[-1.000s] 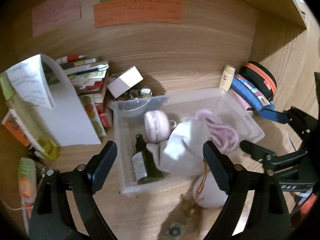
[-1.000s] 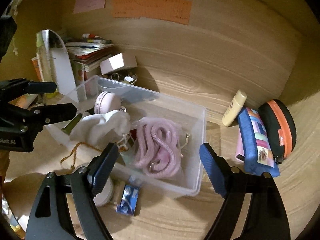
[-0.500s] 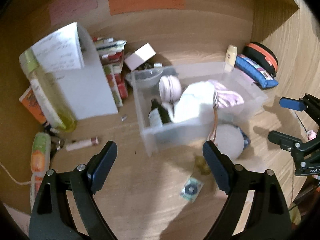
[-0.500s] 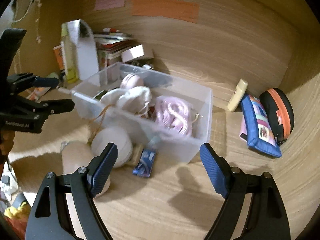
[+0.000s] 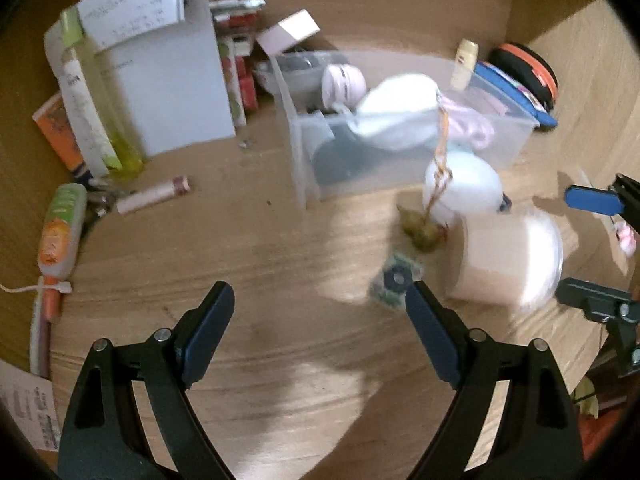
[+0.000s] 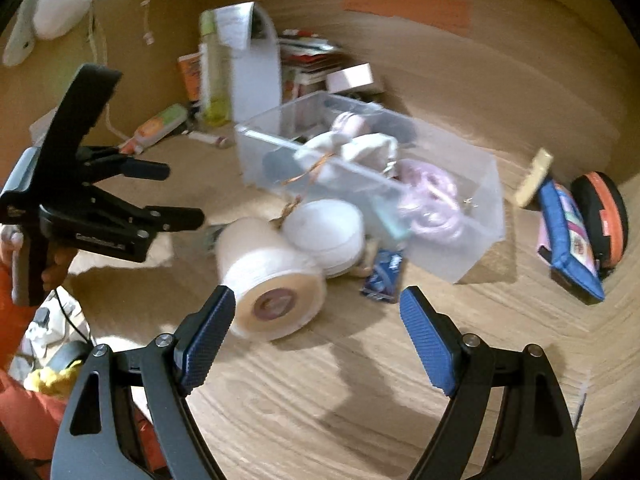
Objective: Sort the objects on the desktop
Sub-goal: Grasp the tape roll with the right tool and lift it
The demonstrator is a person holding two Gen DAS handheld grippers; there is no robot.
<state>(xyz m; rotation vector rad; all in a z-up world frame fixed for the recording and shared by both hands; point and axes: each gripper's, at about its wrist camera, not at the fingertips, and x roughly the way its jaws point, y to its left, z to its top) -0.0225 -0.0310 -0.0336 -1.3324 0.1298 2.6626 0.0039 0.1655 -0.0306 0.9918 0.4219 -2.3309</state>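
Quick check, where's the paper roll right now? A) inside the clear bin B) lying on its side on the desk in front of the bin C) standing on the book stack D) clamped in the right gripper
B: the paper roll lies on its side on the desk, outside the clear bin; the right gripper is open and empty.

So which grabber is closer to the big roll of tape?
The right gripper: the tape roll lies just ahead of its left finger. The left gripper is farther, with the roll ahead and off to its right.
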